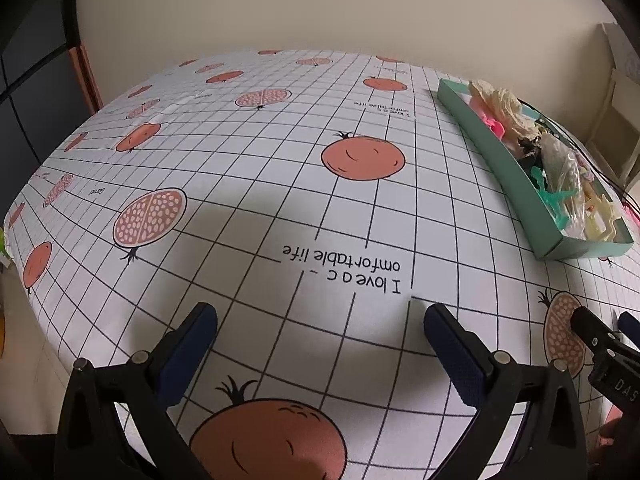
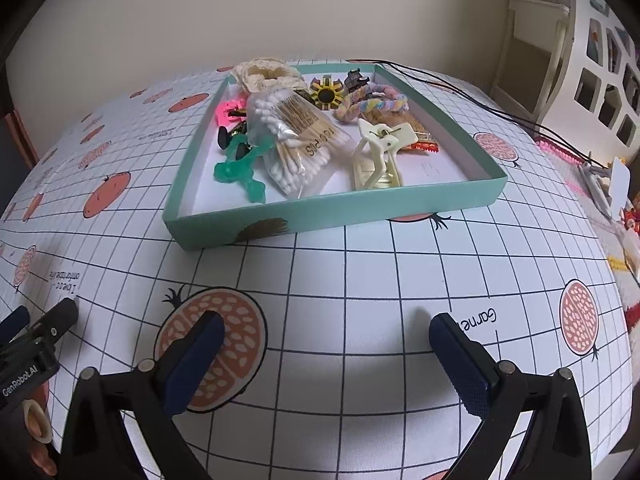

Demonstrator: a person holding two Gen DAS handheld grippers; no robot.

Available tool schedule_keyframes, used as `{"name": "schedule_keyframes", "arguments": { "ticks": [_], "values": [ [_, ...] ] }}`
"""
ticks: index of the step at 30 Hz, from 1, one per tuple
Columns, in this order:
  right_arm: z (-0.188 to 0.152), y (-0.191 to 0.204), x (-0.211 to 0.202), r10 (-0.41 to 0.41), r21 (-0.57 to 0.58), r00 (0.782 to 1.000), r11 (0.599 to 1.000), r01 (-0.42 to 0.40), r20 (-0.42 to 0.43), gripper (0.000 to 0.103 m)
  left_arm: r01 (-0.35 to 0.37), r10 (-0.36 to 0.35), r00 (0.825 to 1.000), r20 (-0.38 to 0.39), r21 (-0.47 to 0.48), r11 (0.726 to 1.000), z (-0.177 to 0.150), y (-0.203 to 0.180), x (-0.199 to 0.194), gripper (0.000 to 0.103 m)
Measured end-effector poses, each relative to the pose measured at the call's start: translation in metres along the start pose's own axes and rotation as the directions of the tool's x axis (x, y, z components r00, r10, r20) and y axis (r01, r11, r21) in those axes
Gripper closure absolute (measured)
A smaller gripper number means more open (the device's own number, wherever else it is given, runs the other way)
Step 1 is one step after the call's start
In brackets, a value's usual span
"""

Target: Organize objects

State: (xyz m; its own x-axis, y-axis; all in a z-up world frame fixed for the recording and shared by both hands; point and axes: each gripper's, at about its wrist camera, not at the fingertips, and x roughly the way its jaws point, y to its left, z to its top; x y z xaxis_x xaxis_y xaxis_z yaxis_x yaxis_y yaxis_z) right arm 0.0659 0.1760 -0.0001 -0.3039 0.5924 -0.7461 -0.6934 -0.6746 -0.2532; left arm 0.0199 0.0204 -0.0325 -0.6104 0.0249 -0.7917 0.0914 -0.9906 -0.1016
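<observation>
My left tool (image 1: 320,332) and right tool (image 2: 326,338) both hung released and empty above the desk (image 1: 248,184), jaws spread wide, touching nothing. A broad stretch of bare pomegranate-print cloth lay ahead of the left tool, running to the far edge by the wall. The teal box lid (image 2: 332,216) sat just ahead of my right tool and well off to the right of my left, near the desk's right side, where black cables (image 2: 460,88) trailed past its far corner. Inside it were a bag of cotton swabs (image 2: 296,136), a cream hair claw (image 2: 378,156), a green clip (image 2: 240,168), a pink clip (image 2: 226,112), a pastel braided hair tie (image 2: 376,102) and a cream scrunchie (image 2: 260,74), crowded toward the far wall; the near right corner of the lid was bare.
</observation>
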Motion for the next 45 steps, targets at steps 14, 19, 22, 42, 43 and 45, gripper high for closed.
{"name": "schedule_keyframes", "arguments": {
  "ticks": [14, 19, 22, 42, 43, 45],
  "values": [
    [-0.0003, 0.0024, -0.0009, -0.010, 0.007, 1.000, 1.000, 0.010, 0.003, 0.000, -0.011, 0.011, 1.000, 0.017, -0.018, 1.000, -0.0002, -0.0006, -0.0004, 0.000],
    [0.0000, 0.0024, -0.0007, -0.011, 0.008, 1.000, 1.000, 0.011, 0.003, 0.000, -0.011, 0.012, 1.000, 0.018, -0.019, 1.000, -0.0006, -0.0004, -0.0008, 0.000],
    [0.0001, 0.0020, -0.0006, -0.011, 0.008, 1.000, 1.000, 0.011, 0.003, 0.000, -0.013, 0.013, 1.000, 0.017, -0.021, 1.000, -0.0007, -0.0010, -0.0013, 0.000],
    [0.0003, -0.0010, 0.0003, -0.011, 0.005, 1.000, 1.000, 0.011, 0.005, 0.000, -0.011, 0.011, 1.000, 0.017, -0.018, 1.000, -0.0002, -0.0005, -0.0012, 0.000],
    [0.0003, -0.0010, 0.0003, -0.011, 0.005, 1.000, 1.000, 0.011, 0.006, 0.000, -0.011, 0.011, 1.000, 0.017, -0.019, 1.000, -0.0002, -0.0006, -0.0012, 0.000],
    [0.0003, -0.0010, 0.0003, -0.011, 0.005, 1.000, 1.000, 0.011, 0.006, 0.000, -0.011, 0.012, 1.000, 0.017, -0.019, 1.000, -0.0002, -0.0008, -0.0013, 0.000]
  ]
}}
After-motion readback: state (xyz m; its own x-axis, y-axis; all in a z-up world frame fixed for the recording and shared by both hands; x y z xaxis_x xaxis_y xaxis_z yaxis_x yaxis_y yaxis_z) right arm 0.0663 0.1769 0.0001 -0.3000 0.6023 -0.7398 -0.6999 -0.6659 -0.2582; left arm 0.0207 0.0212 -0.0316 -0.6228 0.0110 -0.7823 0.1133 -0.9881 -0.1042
